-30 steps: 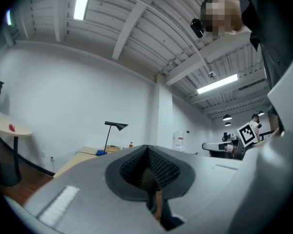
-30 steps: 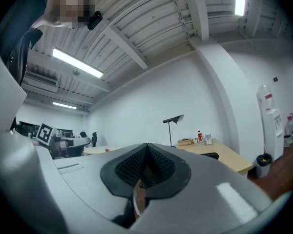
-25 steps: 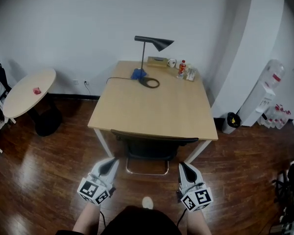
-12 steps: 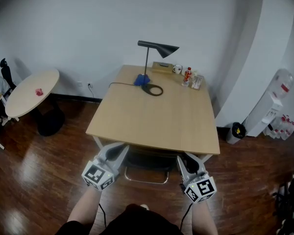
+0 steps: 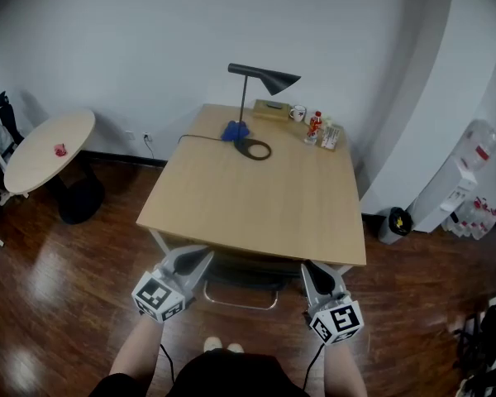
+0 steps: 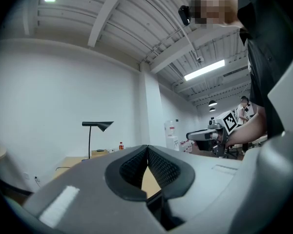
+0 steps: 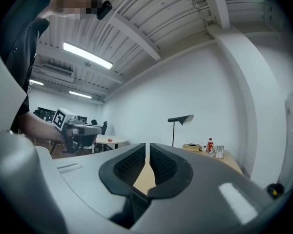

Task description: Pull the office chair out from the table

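Note:
The office chair point(image 5: 246, 271) is tucked under the near edge of the wooden table point(image 5: 256, 197); only a strip of its dark back and its chrome base loop point(image 5: 241, 303) show. My left gripper point(image 5: 200, 257) sits by the back's left end, its jaws shut on nothing point(image 6: 147, 147). At the right end is my right gripper point(image 5: 311, 270), its jaws closing with a narrow gap and nothing between them point(image 7: 147, 145). I cannot tell whether either tip touches the chair. Both point level toward the table.
On the table's far end stand a black desk lamp point(image 5: 264, 77), a blue cloth point(image 5: 235, 128), a cup, a red bottle point(image 5: 315, 125) and a box. A round side table point(image 5: 50, 147) is at left, a water dispenser point(image 5: 459, 176) and bin point(image 5: 390, 224) at right.
Both grippers have moved forward to the table's near edge, either side of the chair back. More of the chair is now hidden beneath the tabletop.

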{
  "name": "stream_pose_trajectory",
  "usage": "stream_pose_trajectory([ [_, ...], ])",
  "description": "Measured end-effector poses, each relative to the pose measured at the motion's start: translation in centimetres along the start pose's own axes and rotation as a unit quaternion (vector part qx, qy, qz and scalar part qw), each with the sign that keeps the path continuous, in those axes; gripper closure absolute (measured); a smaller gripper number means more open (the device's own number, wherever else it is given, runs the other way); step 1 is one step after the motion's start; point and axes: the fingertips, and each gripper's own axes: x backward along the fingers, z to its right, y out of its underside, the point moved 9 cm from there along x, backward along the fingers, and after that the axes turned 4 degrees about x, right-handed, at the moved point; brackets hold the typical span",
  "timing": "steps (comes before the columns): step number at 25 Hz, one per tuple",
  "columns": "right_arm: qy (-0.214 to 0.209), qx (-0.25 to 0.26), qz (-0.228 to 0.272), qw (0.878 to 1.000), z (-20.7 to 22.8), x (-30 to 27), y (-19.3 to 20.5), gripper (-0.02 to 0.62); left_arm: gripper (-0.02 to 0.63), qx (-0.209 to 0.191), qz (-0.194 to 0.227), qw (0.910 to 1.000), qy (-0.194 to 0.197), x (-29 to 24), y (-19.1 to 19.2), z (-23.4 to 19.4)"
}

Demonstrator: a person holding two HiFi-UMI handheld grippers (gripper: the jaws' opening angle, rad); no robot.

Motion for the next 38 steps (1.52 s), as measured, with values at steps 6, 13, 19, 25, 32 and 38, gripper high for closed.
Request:
stream_pose_trajectory([
  [6,-0.061,0.049,-0.049,0.996,-0.1,-2.4,0.6,0.497,0.601,-0.053,-0.066,0.9955,0.044,-1.0,0.4,-1.7],
  [13,-0.185,0.167,-0.183,0.951,-2.0,-7.1,3.0,0.333,0.39,-0.244,-0.267,0.9136,0.185,-4.4,4.0,-1.2],
  [19,-0.267,0.281,-0.317,0.866,-3.5,-9.4,6.8,0.318,0.354,-0.278,-0.349,0.8601,0.248,-6.0,6.7,-1.4],
  [25,-0.29,0.35,-0.386,0.803,-3.6,-10.3,9.5,0.346,0.354,-0.318,-0.393,0.8197,0.269,-7.2,9.0,-0.9],
  [32,-0.303,0.369,-0.418,0.773,-4.0,-10.4,9.9,0.47,0.47,-0.355,-0.42,0.7897,0.272,-7.2,10.4,0.0],
  [38,-0.292,0.405,-0.421,0.757,-4.4,-10.6,10.6,0.503,0.52,-0.417,-0.433,0.7631,0.237,-7.1,12.0,0.1],
])
